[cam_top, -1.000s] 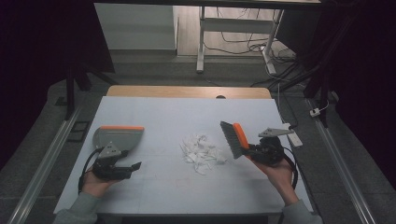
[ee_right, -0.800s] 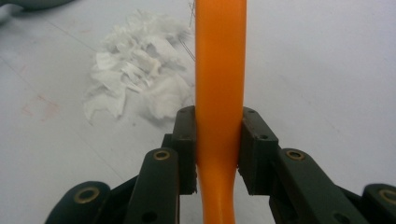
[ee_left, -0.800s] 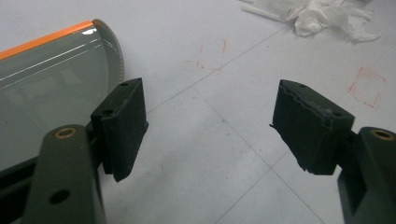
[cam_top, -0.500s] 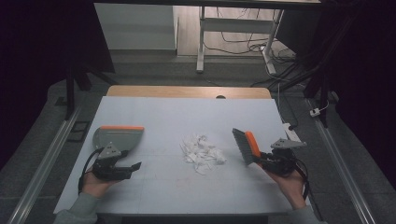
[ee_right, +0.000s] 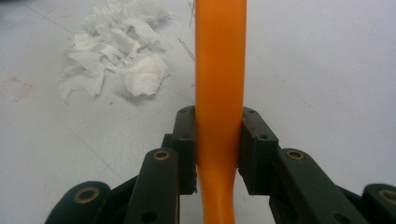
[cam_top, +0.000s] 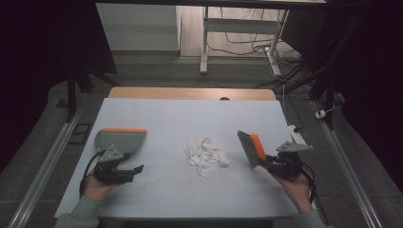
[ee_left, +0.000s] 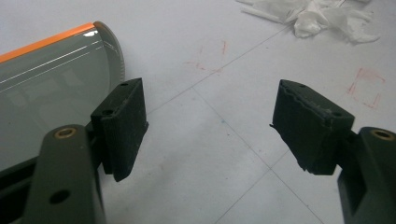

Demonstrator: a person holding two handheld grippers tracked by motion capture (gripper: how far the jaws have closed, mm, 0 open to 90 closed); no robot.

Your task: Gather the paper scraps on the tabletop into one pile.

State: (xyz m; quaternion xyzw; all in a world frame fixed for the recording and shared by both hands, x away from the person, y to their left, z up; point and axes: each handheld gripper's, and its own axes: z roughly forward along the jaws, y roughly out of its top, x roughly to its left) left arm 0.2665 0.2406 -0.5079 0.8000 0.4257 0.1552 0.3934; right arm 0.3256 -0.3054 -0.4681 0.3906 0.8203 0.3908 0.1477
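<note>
A grey dustpan point(cam_top: 119, 139) with an orange front edge lies on the left of the white table point(cam_top: 190, 114). Just in front of it my left gripper point(cam_top: 137, 170) rests open and empty. In the left gripper view the dustpan point(ee_left: 51, 79) lies beside the left jaw of the open gripper point(ee_left: 210, 126). A pile of torn white paper scraps point(cam_top: 205, 153) sits mid-table. My right gripper point(cam_top: 269, 164) is shut on the orange handle of a hand brush point(cam_top: 252, 149), bristles toward the pile and apart from it. The right gripper view shows the gripper point(ee_right: 218, 144) clamping the handle point(ee_right: 219, 70), with the scraps point(ee_right: 116, 51) to the left.
Faint red marks point(ee_left: 366, 86) are drawn on the tabletop near the scraps. Metal rails point(cam_top: 45, 166) run along both sides of the table. A desk frame and cables point(cam_top: 247, 42) stand on the floor beyond the far edge.
My right hand has carried the brush to the right, away from the paper pile, and a little lower, then held still. The left hand and the dustpan have not moved.
</note>
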